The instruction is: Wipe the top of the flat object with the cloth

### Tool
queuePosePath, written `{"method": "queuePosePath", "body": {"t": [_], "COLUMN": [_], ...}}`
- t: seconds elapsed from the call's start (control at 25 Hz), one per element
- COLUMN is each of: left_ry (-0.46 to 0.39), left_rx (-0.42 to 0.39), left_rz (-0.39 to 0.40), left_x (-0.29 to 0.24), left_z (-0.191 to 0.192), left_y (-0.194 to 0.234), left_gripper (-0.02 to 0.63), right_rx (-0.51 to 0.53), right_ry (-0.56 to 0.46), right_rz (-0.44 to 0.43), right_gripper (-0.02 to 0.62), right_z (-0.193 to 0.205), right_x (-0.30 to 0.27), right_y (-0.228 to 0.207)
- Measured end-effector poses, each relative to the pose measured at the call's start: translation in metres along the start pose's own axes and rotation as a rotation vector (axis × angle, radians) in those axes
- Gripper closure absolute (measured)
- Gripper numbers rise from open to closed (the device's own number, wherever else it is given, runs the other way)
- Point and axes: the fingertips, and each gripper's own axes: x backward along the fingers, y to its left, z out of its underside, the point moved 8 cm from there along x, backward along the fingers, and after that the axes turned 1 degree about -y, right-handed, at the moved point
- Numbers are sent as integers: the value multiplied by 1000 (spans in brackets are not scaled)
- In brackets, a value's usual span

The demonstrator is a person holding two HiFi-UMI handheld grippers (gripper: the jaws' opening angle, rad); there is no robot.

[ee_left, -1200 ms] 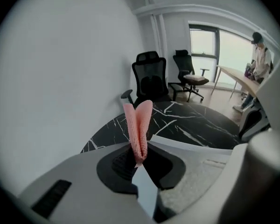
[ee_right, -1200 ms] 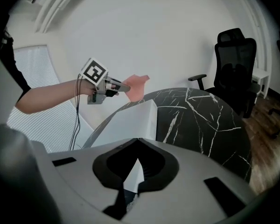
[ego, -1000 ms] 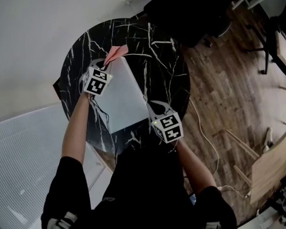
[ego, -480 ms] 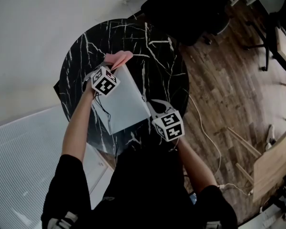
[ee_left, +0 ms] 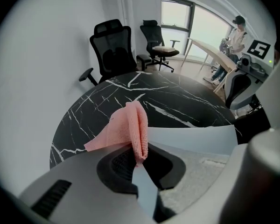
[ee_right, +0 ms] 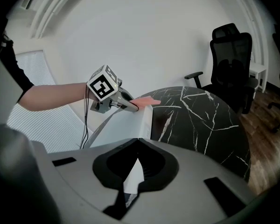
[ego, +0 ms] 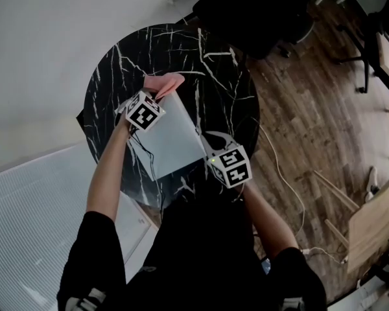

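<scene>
- cloth [ee_left: 129, 127]: pink, soft fabric w/ fine waffle-like weave, matt, slightly fuzzy at folds
- flat object [ego: 175, 131]: pale grey-white, smooth top, matt w/ faint sheen; plastic or metal, can't tell which
- table [ego: 214, 76]: black marble-look top w/ white veins, polished, glossy; mirrors flat object's edge in right gripper view
- left gripper [ee_left: 141, 160] & right gripper [ee_right: 133, 171]: smooth grey plastic shells, matt; black ribbed pads [ee_left: 115, 164] inside
- marker cube [ego: 144, 112]: matt black-and-white print
- floor [ego: 311, 109]: wood planks, mid-brown, visible grain, satin finish
- wall [ego: 45, 57]: white, smooth, matt
- chair [ee_left: 113, 48]: black, fabric or mesh back, matt
</scene>
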Motion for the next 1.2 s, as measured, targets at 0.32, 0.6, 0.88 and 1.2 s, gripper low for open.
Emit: {"method": "queuePosePath", "body": {"t": [0.32, 0.6, 0.88, 1.2], "left_ry": [-16, -35, -44, -43], "left_rx": [45, 87, 77, 54], "left_rz": [24, 83, 105, 124], "left_x": [4, 8, 10, 13], "left_z": [7, 13, 19, 20], "left_y": [-17, -37, -61, -86], "left_gripper": [586, 586, 586, 586], "right_rx": [9, 16, 16, 16], "right_ry": [5, -5, -2, -17], "right_rz": [-10, -11, -22, -20], "right_gripper": [601, 601, 600, 600], "right_z": [2, 5, 9, 14], "right_x": [0, -2, 1, 6], "right_y": [4, 7, 14, 18]}}
